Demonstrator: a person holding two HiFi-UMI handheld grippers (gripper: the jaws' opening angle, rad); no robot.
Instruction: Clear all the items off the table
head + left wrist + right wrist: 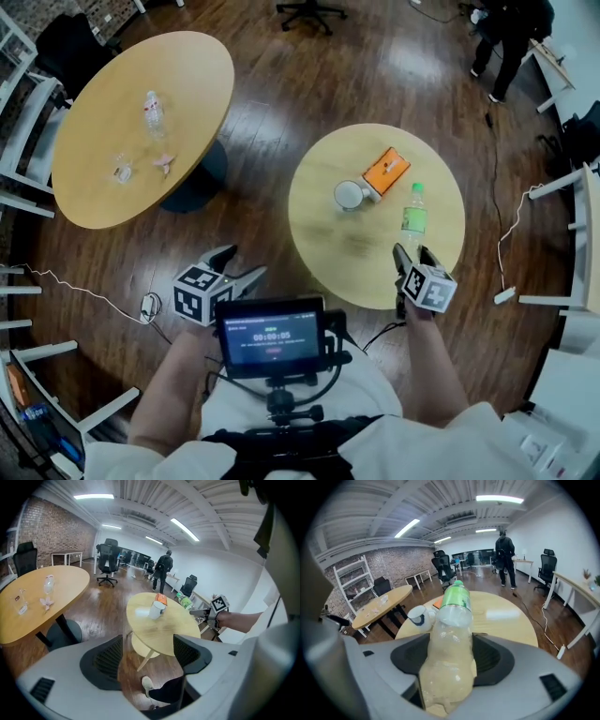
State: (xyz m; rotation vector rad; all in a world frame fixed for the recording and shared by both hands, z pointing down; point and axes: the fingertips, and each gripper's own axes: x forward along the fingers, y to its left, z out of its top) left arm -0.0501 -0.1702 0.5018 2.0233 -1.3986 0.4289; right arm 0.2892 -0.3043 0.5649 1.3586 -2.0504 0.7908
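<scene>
Beside the desk (328, 246), the left tool (240, 264) has jaws spread, nothing between. Ahead of the right tool (412, 251), to its left, are a mug (349, 196) and box (385, 172); this tool pinches the bottle (413, 216) by its lower part.

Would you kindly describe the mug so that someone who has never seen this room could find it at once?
Go to the smaller round table on the dark wooden floor. The mug stands near its middle, right beside an orange box. It is the only white, squat thing there; the box is flat and orange, and the bottle is tall, clear and green-labelled.
</scene>
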